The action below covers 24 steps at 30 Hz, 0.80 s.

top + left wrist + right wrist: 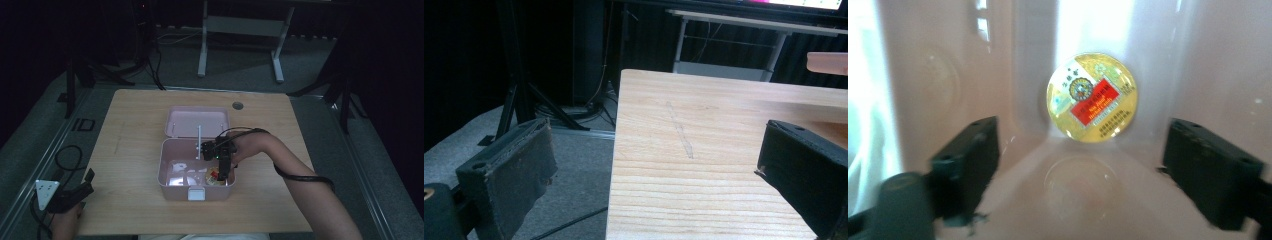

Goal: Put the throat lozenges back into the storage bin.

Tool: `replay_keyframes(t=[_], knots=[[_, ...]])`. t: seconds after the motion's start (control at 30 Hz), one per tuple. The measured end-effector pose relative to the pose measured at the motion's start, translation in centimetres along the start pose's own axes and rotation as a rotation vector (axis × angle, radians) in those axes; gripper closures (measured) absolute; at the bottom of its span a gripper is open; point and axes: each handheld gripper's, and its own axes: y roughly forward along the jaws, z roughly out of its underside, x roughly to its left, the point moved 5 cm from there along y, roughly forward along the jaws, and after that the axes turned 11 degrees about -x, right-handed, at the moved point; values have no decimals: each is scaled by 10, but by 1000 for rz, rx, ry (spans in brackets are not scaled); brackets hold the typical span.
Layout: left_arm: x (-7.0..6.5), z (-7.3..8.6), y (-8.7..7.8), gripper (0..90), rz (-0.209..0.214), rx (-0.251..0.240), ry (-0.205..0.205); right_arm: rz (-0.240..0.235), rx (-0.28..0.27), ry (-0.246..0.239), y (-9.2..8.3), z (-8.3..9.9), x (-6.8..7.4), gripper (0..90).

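A pink plastic box (167,170) sits open at the middle of the wooden table (130,150), its lid (196,121) tipped back. Inside its right end lies a round gold tin (214,175) with a red label. My right gripper (223,172) reaches down into the box over the tin. In the right gripper view the jaws stand open with the tin (1092,97) ahead between them, untouched. My left gripper (82,187) rests at the table's front left corner, open and holding nothing; its own view looks along the bare table edge (616,150).
Clear plastic wrapping (181,172) lies in the box's left part. A white latch (196,193) sits on the box front. A round grommet hole (237,105) marks the table's far side. A desk frame (240,30) and dark stands (80,75) stand on the floor beyond.
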Motion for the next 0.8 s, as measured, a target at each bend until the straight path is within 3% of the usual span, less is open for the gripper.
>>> replay_keyframes(t=[0.33,0.47,0.57,0.8], knots=[[0,0,0,24,-1,-1,0,62,-92,50,-43,18,-4,130],[0,0,0,24,-1,-1,1,87,-146,85,-61,37,-4,129],[0,0,0,24,0,-2,1,97,-156,98,-65,46,-4,128],[-1,0,0,24,0,-2,4,107,-187,179,-65,81,-9,129]])
